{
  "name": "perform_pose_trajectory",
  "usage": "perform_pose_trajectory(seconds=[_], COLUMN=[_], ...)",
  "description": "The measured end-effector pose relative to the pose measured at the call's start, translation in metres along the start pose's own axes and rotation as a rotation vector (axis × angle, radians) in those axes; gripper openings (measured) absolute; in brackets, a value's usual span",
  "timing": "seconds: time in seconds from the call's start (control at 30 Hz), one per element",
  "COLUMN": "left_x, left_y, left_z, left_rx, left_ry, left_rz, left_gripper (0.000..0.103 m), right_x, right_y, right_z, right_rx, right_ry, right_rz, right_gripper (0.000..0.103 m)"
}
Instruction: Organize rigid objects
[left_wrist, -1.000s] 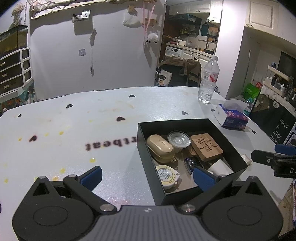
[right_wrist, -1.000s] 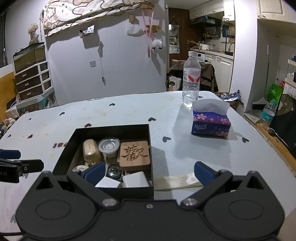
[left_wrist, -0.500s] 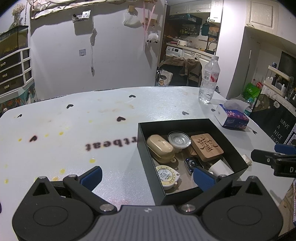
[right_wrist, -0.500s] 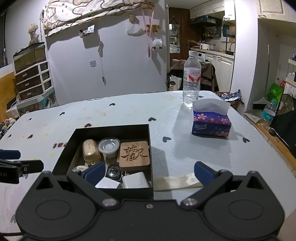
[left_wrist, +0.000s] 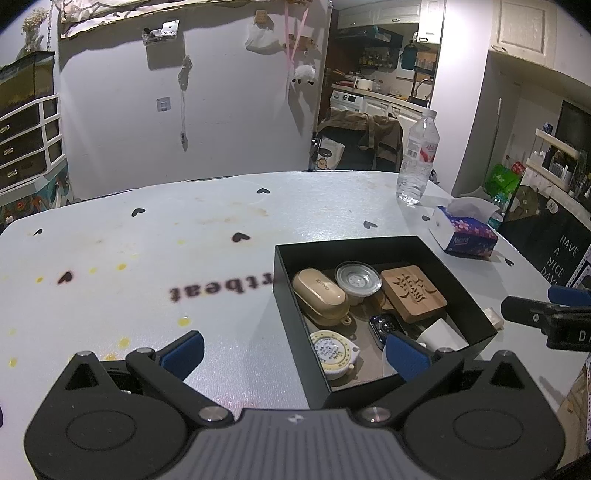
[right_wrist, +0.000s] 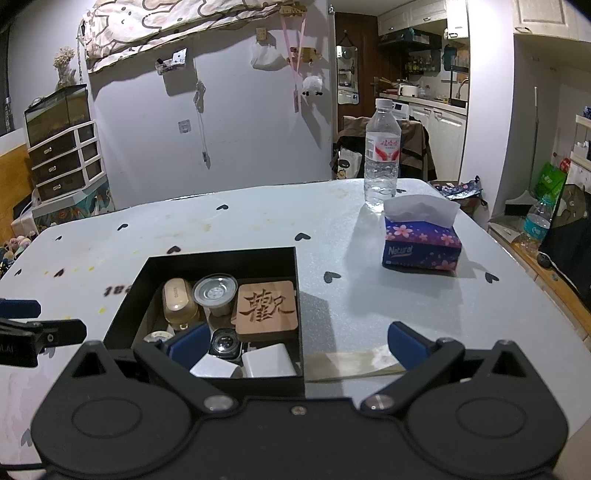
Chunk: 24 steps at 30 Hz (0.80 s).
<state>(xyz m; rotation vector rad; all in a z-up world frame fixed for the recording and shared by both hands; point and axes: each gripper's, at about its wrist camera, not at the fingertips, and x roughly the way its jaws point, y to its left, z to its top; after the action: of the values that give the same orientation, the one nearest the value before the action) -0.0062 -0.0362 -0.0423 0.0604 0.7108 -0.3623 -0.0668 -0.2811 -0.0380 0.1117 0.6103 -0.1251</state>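
A black open box (left_wrist: 295, 317) (right_wrist: 125, 317) sits on the white table. It holds a beige case (left_wrist: 319, 291) (right_wrist: 178, 302), a clear lidded cup (left_wrist: 357, 278) (right_wrist: 215, 291), a carved wooden block (left_wrist: 413, 291) (right_wrist: 266, 310), a watch (left_wrist: 382, 326) (right_wrist: 223, 343), a yellow tape measure (left_wrist: 334, 352) and white blocks (right_wrist: 267, 363). My left gripper (left_wrist: 293, 354) is open and empty, straddling the box's near left corner. My right gripper (right_wrist: 295, 343) is open and empty, over the box's near right corner.
A water bottle (left_wrist: 417, 158) (right_wrist: 382, 162) and a tissue box (left_wrist: 463, 234) (right_wrist: 421, 243) stand at the back right. A pale flat strip (right_wrist: 351, 363) lies right of the box. The table (left_wrist: 147, 266) edge is close on the right.
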Motion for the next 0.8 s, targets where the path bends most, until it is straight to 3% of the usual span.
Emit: perform_pose_trajectory(seconds=[0.8], left_x=[0.001], left_y=[-0.0001], left_z=[0.0004], left_rx=[0.001], left_ry=[0.0], left_rz=[0.0], left_gripper=[0.103], right_x=[0.0053], right_y=[-0.0015], right_z=[0.0009], right_rx=[0.004], right_ry=[0.007], right_rz=[0.0], right_gripper=[0.103])
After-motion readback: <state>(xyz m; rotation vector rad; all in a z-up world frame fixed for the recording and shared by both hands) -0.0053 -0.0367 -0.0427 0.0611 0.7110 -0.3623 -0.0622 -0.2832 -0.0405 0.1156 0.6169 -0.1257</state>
